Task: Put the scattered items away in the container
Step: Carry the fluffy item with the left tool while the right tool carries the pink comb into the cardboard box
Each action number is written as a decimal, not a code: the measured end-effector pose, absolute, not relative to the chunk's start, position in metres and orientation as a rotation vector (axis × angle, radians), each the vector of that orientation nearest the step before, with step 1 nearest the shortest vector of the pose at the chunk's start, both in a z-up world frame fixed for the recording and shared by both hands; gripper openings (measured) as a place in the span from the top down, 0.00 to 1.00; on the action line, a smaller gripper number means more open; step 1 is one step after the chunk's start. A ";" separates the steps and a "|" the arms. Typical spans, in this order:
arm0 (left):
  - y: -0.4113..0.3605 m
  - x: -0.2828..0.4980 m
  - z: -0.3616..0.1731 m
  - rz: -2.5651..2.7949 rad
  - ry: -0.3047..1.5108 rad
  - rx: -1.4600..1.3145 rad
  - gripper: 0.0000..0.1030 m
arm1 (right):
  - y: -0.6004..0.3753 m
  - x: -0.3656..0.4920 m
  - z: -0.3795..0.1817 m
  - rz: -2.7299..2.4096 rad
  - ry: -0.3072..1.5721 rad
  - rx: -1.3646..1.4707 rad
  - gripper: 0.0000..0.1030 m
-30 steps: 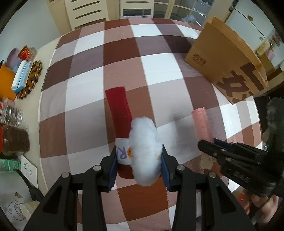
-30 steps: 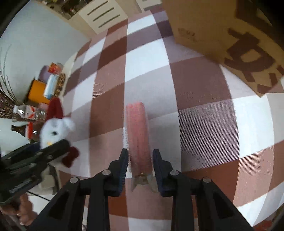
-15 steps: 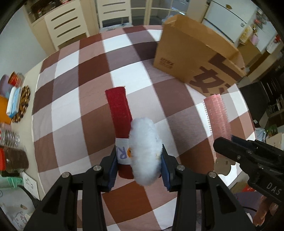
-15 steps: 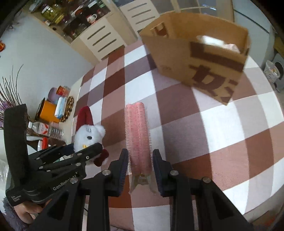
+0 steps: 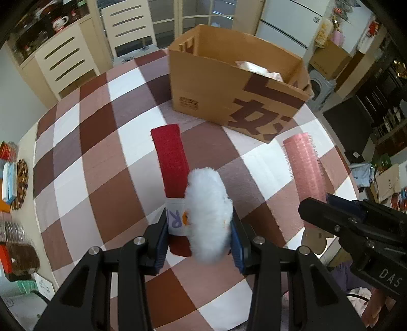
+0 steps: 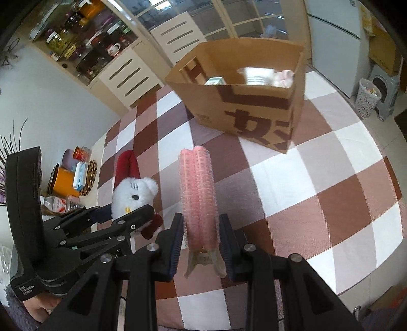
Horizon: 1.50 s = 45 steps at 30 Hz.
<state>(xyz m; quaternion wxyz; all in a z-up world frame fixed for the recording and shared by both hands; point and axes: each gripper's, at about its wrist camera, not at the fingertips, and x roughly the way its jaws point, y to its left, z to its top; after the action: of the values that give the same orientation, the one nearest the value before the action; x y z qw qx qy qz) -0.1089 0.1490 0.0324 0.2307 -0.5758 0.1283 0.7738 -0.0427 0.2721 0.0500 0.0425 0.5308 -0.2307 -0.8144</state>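
Checked cloth (image 5: 122, 178), brown, white and mauve squares, covers the counter. Far left edge: orange tub (image 6: 61, 179), tins, a woven mat (image 5: 21, 183), bottles, partly cut off. Behind, cream cabinets (image 5: 66, 61) with slotted drawers; glass shelves of jars and a teapot above, too dim to read. White fridge (image 5: 287, 23) at back right, a grey stool (image 5: 319, 86) and more boxes beyond the counter edge.

Left gripper (image 5: 199, 235): jaws closed tight on a plush toy (image 5: 207, 216), white fur with a red hat (image 5: 170, 163) pointing away, held clear above the cloth. Its face shows only in the right view (image 6: 133, 192); lettering on a white band is partly hidden by fur.

Box (image 5: 236, 91), open-topped cardboard, stands on the cloth at the far side, ahead of both grippers. Inside: a pale cup, a small carton, something pink; not clearly identifiable.

Right gripper (image 6: 201, 235): jaws closed narrow on a pink bristly roller (image 6: 198, 196), upright between the pads, a pale clip below it. Held above the cloth, well short of the box. A hand (image 6: 44, 309) shows at lower left, mostly cut off.
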 end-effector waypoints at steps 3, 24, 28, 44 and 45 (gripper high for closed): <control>0.159 -0.107 0.034 2.113 0.368 -1.569 0.59 | 0.280 -0.040 0.052 -2.510 -0.718 1.618 0.72; 0.221 -0.114 0.047 2.027 0.422 -1.468 0.59 | 0.327 -0.035 0.064 -2.610 -0.810 1.583 0.72; 0.231 -0.119 0.050 2.014 0.432 -1.450 0.59 | 0.336 -0.038 0.065 -2.626 -0.829 1.581 0.72; 0.253 -0.138 0.052 1.981 0.441 -1.410 0.59 | 0.354 -0.059 0.068 -2.652 -0.860 1.564 0.72; 0.254 -0.139 0.052 1.981 0.441 -1.410 0.59 | 0.354 -0.060 0.068 -2.653 -0.860 1.563 0.72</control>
<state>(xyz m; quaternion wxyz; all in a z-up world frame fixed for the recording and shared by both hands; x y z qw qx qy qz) -0.1391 0.2537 0.0516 0.3292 -0.5387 0.1686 0.7569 -0.0599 0.3538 0.0675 -0.0276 0.4888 -0.2689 -0.8294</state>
